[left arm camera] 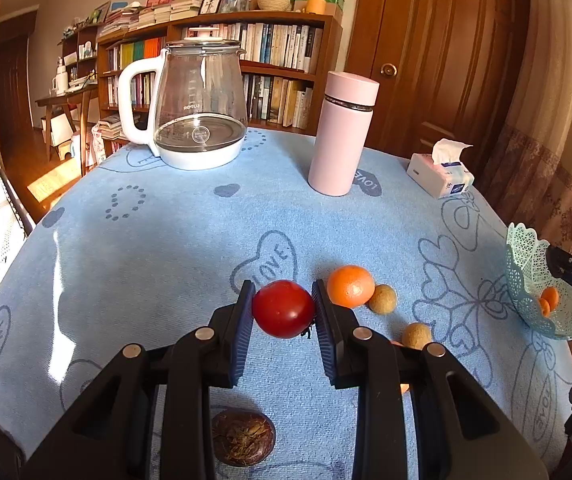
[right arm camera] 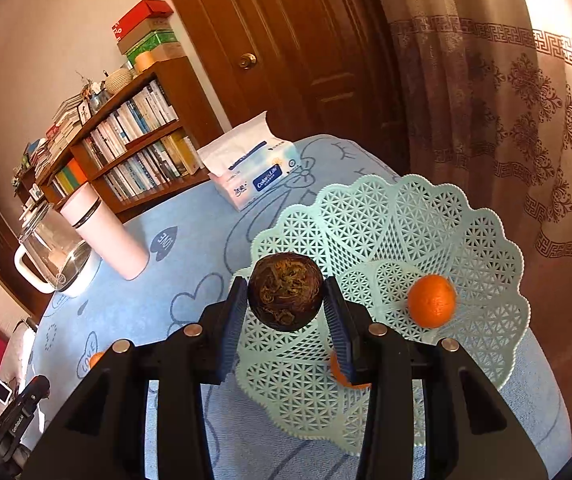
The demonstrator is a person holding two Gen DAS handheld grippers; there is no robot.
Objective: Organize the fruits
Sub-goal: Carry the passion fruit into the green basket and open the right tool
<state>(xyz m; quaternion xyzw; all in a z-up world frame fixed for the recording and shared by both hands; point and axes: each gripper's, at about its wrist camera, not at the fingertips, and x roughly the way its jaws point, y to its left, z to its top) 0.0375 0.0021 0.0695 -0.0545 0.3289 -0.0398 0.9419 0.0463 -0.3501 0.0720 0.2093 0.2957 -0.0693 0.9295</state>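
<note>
Left tool (left arm camera: pixel 283 306) gripping tomato (left arm camera: pixel 283 308), right tool (right arm camera: pixel 285 300) gripping brown fruit (right arm camera: pixel 285 291)

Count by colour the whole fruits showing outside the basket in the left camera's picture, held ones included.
Red: 1, the tomato in the left tool
Orange: 1, the orange
Tan: 2, the tan fruits
Dark brown: 1, the dark brown fruit
Total: 5
An orange sliver behind the tool is left uncounted.

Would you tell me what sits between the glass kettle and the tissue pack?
The pink flask stands between kettle and tissue pack, in the left wrist view.
</note>
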